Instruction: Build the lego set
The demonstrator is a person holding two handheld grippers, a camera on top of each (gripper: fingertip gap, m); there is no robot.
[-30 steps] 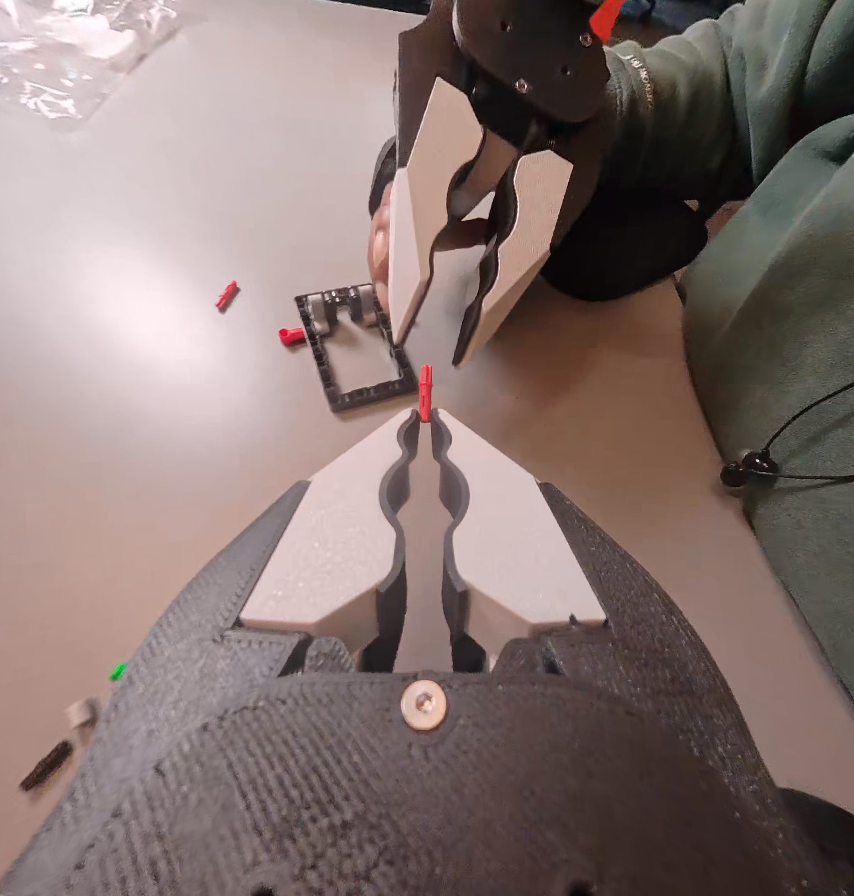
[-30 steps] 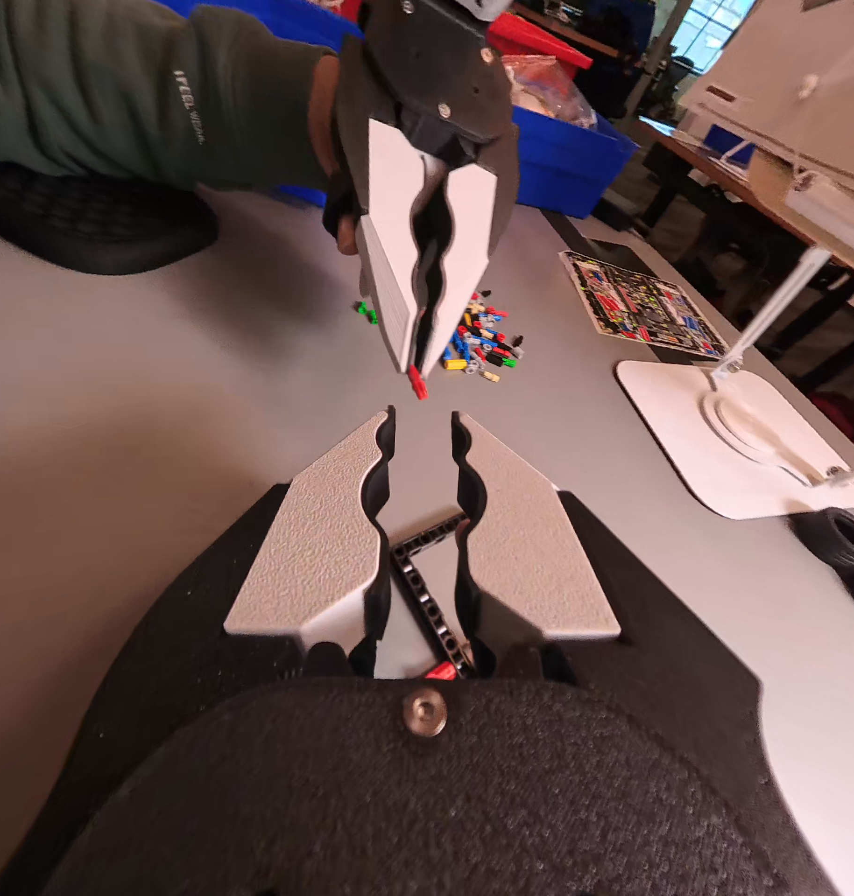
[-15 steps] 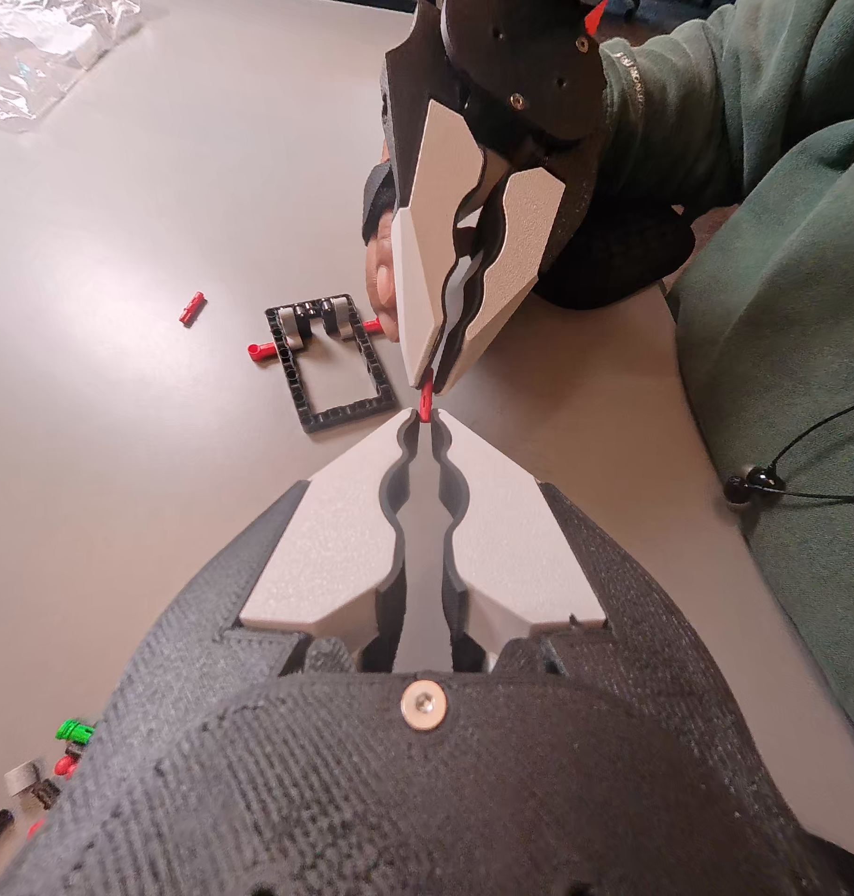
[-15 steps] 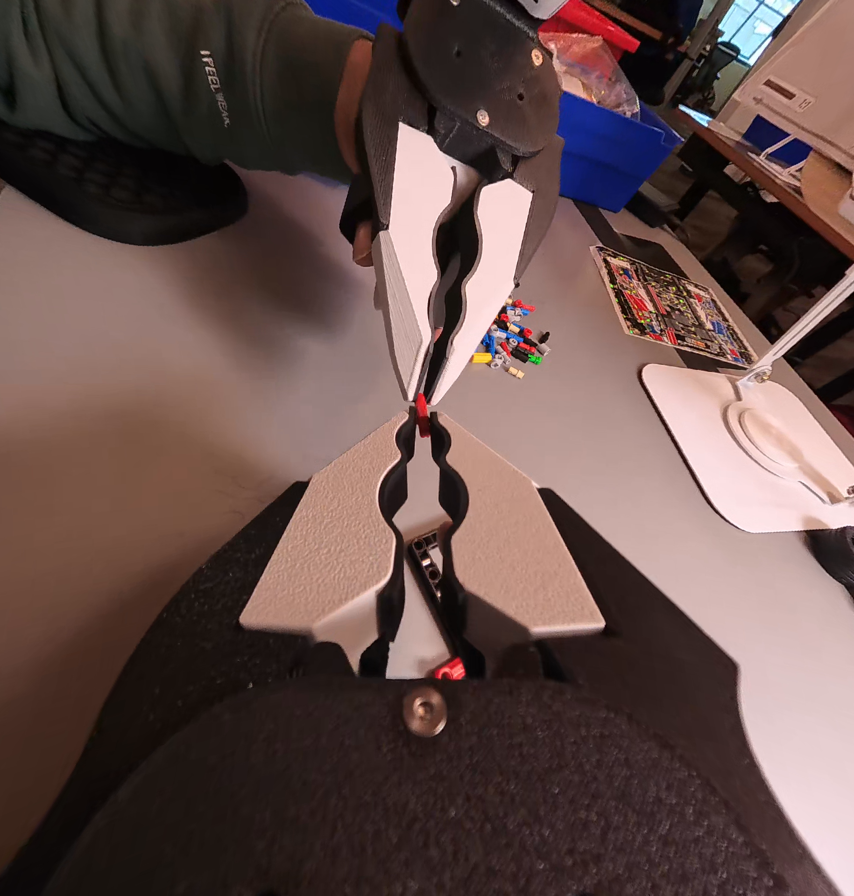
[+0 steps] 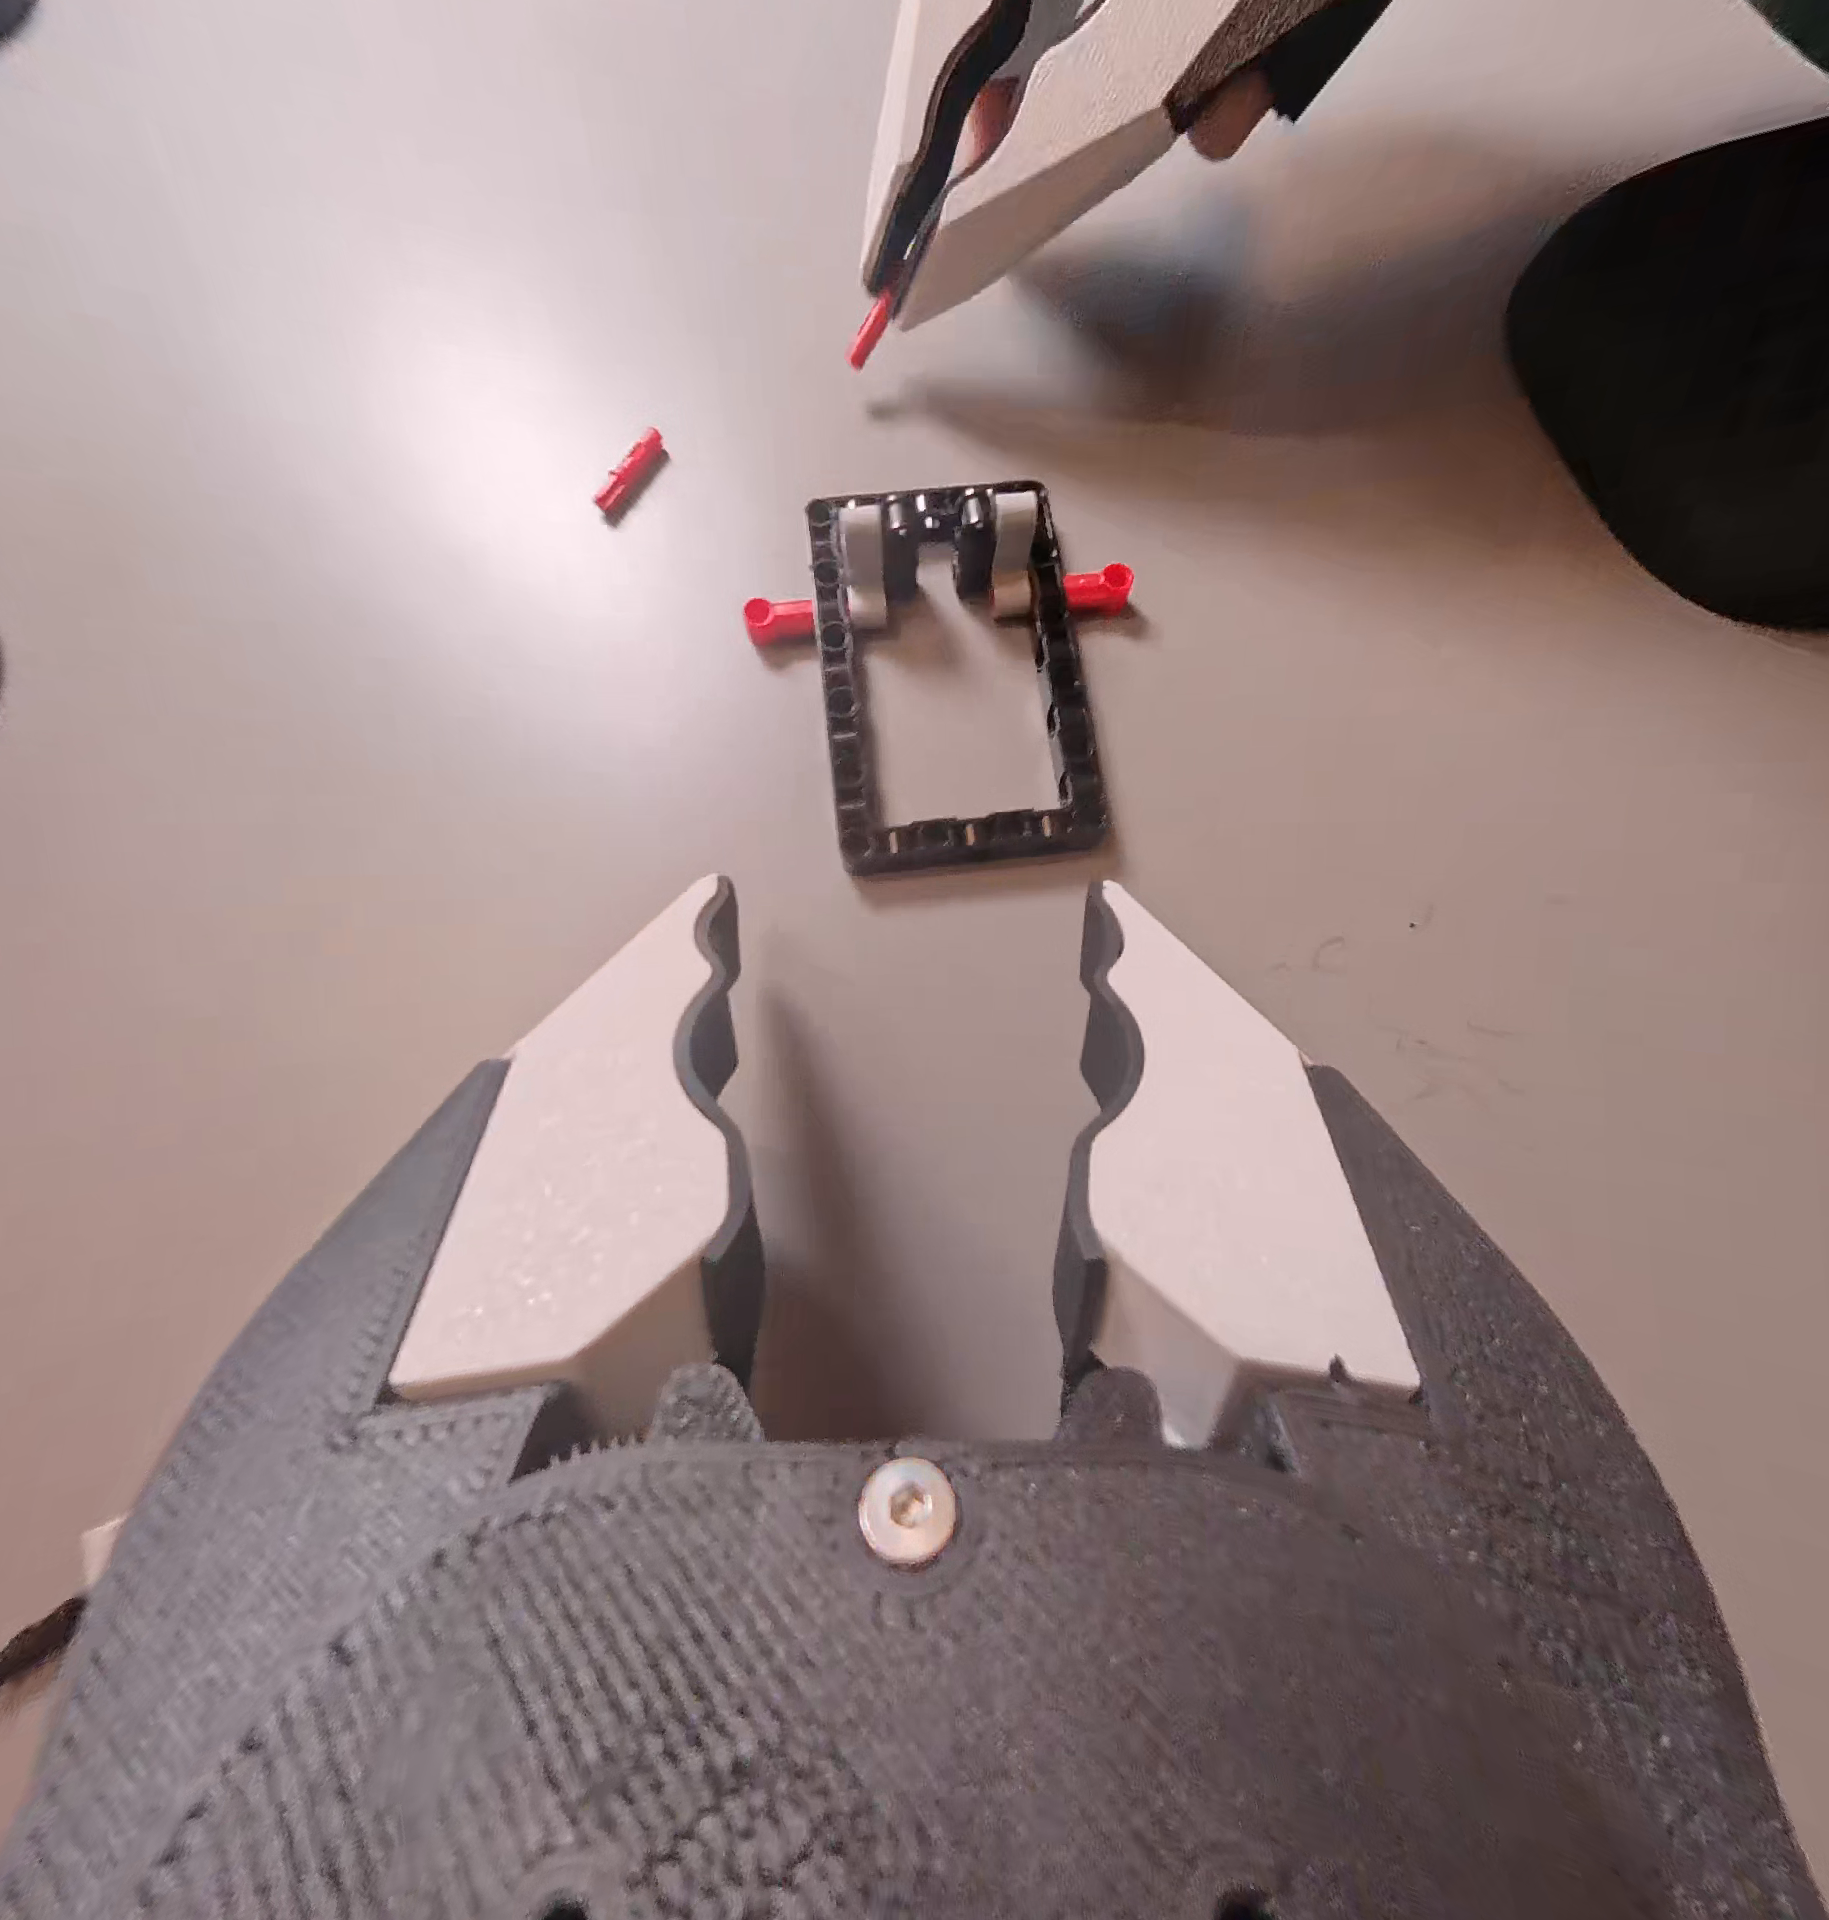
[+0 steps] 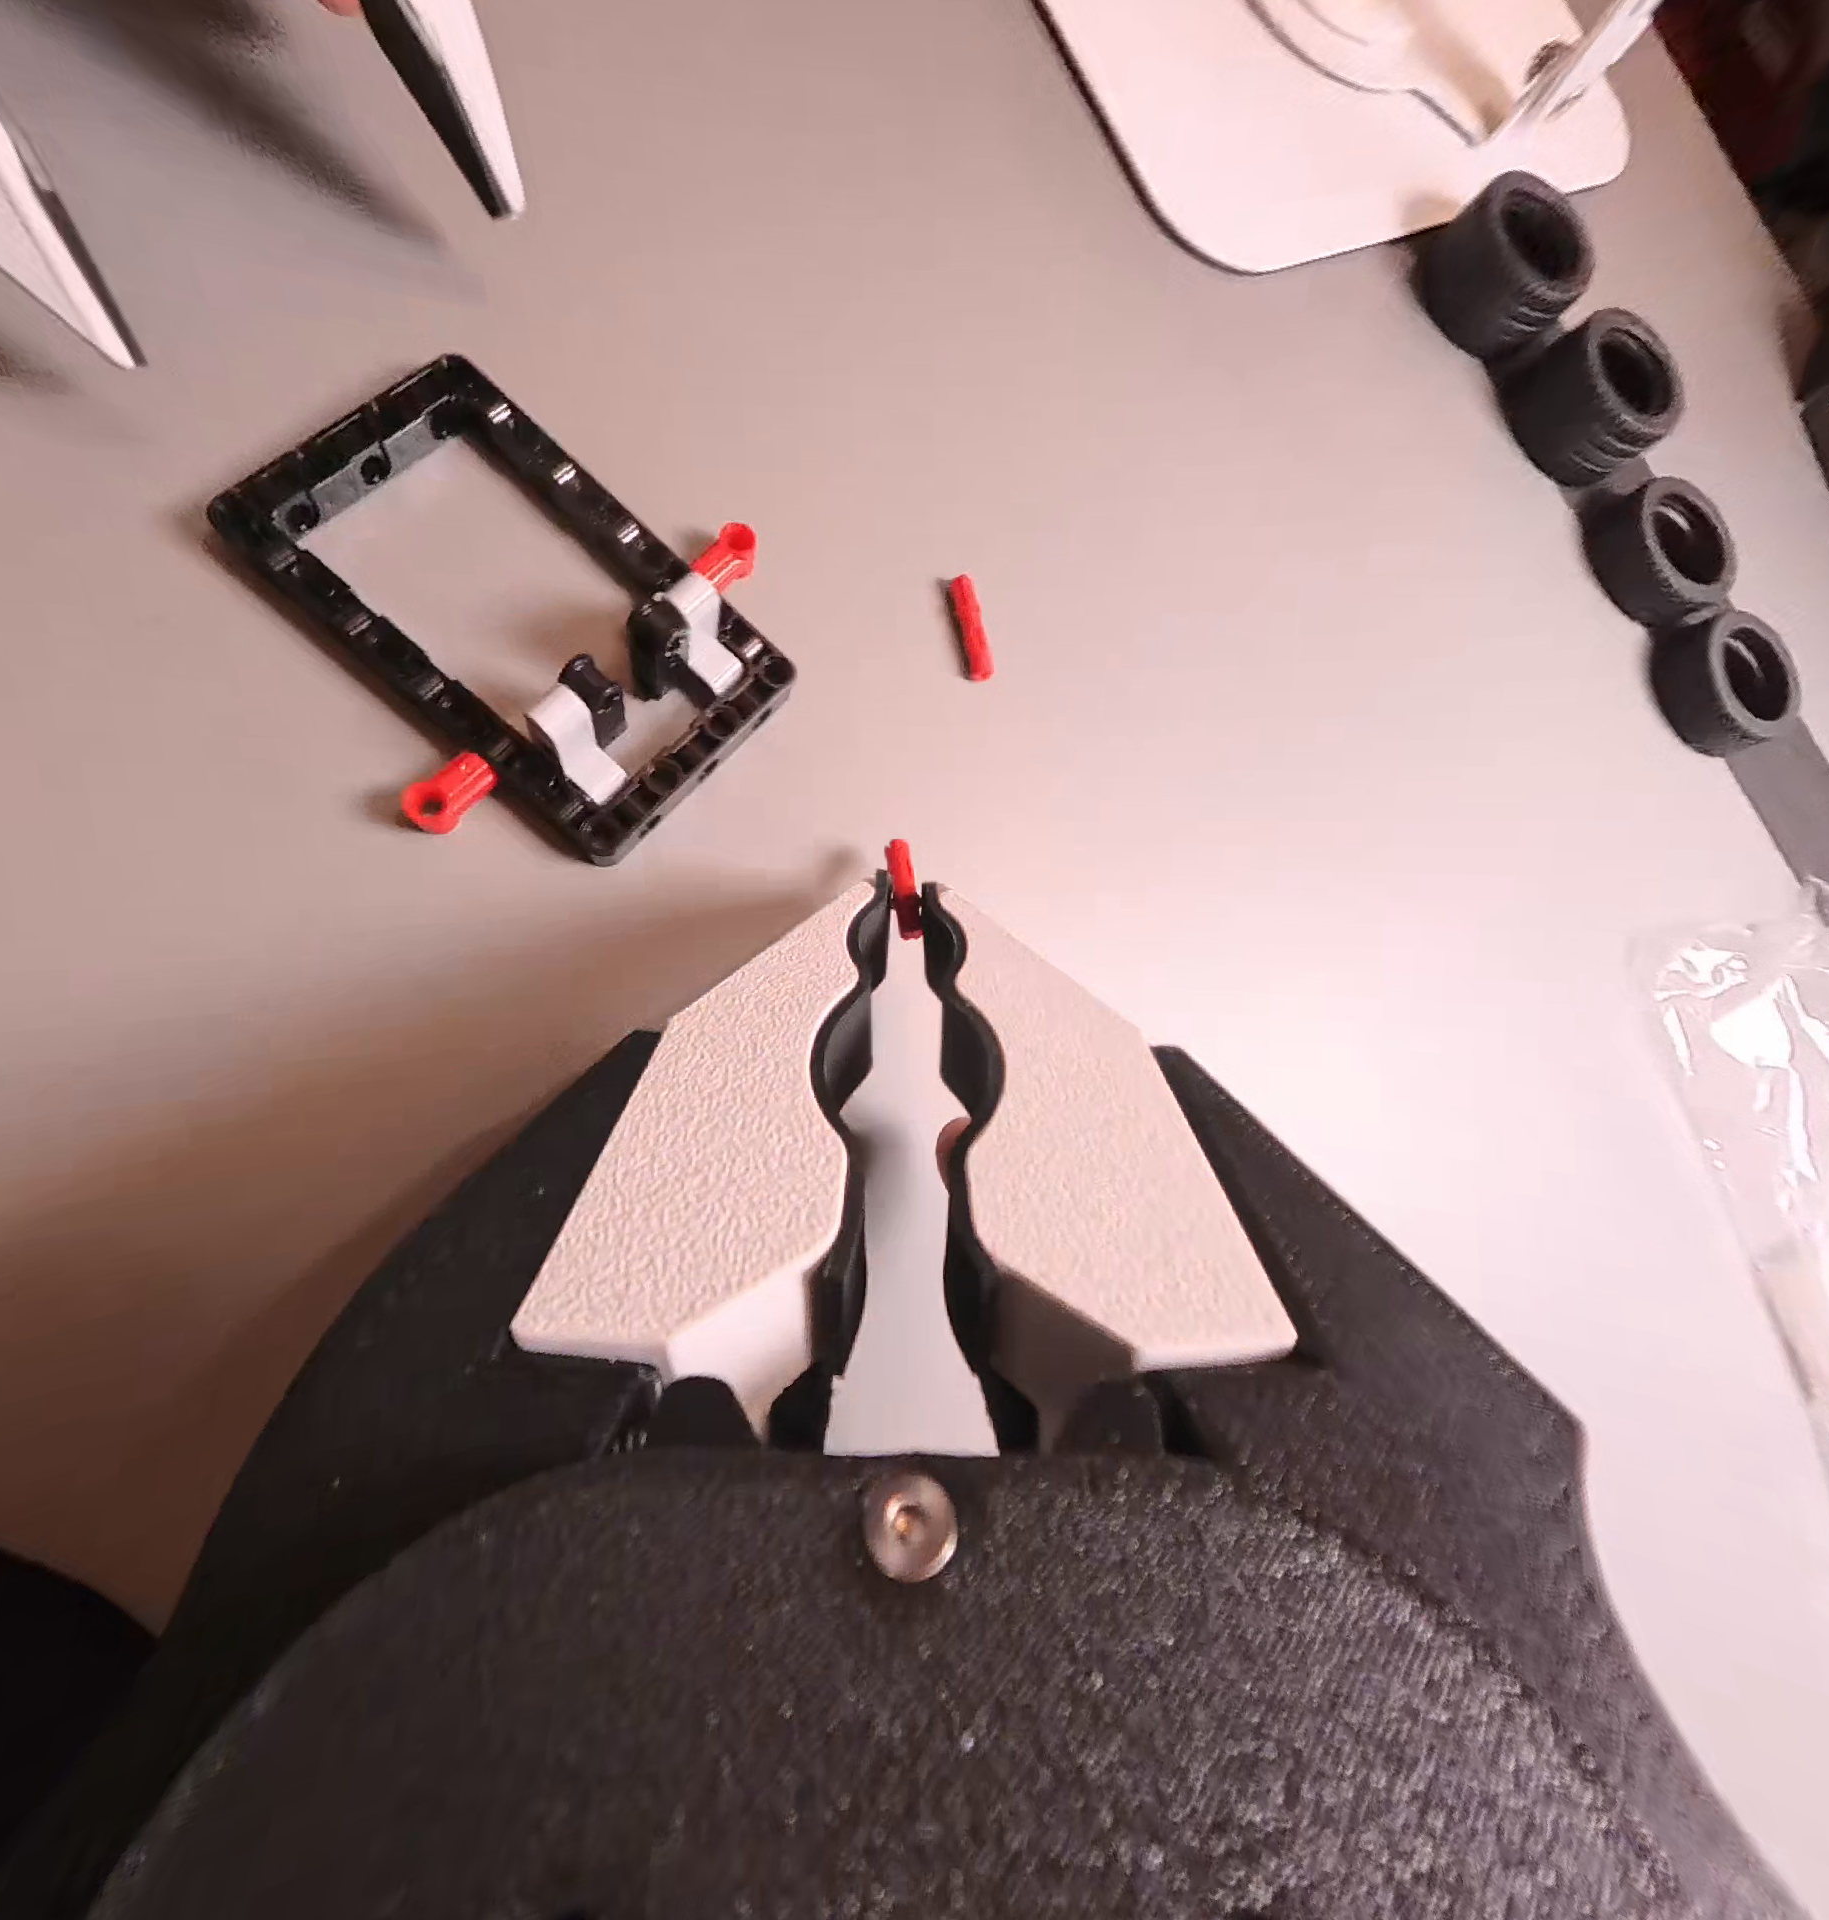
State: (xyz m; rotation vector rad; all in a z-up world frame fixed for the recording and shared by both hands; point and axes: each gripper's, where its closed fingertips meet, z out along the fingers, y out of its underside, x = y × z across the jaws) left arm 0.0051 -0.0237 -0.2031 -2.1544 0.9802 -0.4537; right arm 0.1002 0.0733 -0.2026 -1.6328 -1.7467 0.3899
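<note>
A black rectangular lego frame (image 5: 1068, 727) lies flat on the grey table, with two grey-and-black connectors inside one end and a red pin sticking out of each long side. It also shows in the right wrist view (image 6: 401, 623). My left gripper (image 5: 908, 899) is open and empty, just short of the frame's near end. My right gripper (image 6: 902, 891) is shut on a small red pin (image 6: 899, 871) at its tips, above the table beside the frame. It shows in the left wrist view (image 5: 894, 286) with the pin (image 5: 870, 332). A loose red pin (image 5: 629, 484) lies left of the frame.
A row of black rubber tyres (image 6: 1616, 395) lies at the right. A white stand base (image 6: 1294, 135) sits at the far right. A clear plastic bag (image 6: 1783, 1122) lies at the right edge. A dark chair seat (image 5: 1720, 395) is at the table's right side. Tip to tip, the grippers are about 15 cm apart.
The red pin passed from my left gripper to my right. The left gripper opened and both grippers tipped down over the frame and drew apart.
</note>
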